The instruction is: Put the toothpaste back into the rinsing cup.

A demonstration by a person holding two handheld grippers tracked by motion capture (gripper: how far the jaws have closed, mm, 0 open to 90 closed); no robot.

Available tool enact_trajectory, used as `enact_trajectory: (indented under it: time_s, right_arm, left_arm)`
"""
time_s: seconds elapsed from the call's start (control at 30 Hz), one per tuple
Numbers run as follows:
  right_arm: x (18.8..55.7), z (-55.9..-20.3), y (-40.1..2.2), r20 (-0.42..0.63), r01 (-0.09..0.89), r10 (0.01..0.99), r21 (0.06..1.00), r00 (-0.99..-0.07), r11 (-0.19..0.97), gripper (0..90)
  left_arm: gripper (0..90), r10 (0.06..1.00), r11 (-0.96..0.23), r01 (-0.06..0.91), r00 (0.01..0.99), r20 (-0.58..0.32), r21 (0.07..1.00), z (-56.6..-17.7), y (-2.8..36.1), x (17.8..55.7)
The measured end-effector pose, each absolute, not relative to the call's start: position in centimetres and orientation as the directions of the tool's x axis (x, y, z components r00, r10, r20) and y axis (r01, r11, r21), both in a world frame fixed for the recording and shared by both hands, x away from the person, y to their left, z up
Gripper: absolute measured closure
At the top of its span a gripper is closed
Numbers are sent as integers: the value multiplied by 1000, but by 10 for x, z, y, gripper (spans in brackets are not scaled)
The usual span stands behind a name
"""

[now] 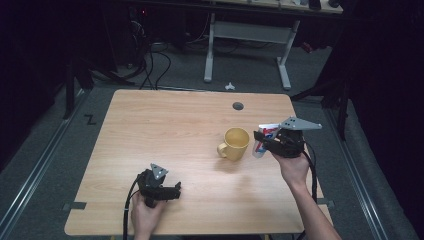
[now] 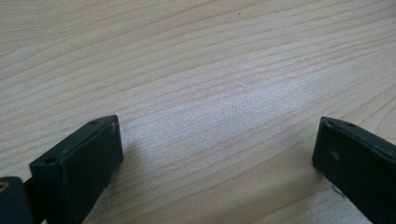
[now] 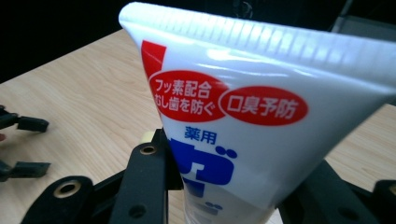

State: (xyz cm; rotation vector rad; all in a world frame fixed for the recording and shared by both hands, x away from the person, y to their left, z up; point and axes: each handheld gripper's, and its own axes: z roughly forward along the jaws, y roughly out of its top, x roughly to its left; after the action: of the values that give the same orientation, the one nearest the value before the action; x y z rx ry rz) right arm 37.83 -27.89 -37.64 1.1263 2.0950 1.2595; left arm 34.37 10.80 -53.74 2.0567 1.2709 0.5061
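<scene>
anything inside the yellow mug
From the high view the mug looks empty: only its yellow inner wall shows. Its bottom is hidden by the near rim. The tube is beside it, held in the right gripper.

White toothpaste tube (image 3: 261, 140) beside yellow mug (image 1: 234, 144)

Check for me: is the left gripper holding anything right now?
No: the left gripper has its jaws wide apart with only bare wooden table between them.
</scene>
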Motion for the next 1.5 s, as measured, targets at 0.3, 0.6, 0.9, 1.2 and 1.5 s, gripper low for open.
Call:
enact_trajectory:
  time_s: [0.3,0.6,0.9,1.2,1.5]
  right_arm:
    - [380,-369,-266,30,398,792,876,-610,273,644]
    - [387,-360,-250,15,371,774,884,-632,285,642]
    - [398,-356,-236,-4,356,765,884,-644,304,640]
    - [412,-357,-229,-8,355,770,884,-639,304,638]
    - [420,-360,-224,-8,365,774,879,-633,308,636]
  left_arm:
    - [19,891,-311,636,454,-16,706,-537,108,344]
    - [19,891,-311,636,454,-16,706,-537,108,344]
    - [19,890,-312,636,455,-16,706,-537,108,344]
    - [19,890,-312,636,455,-17,706,-537,108,344]
    - [19,890,-312,636,455,-17,706,-537,108,344]
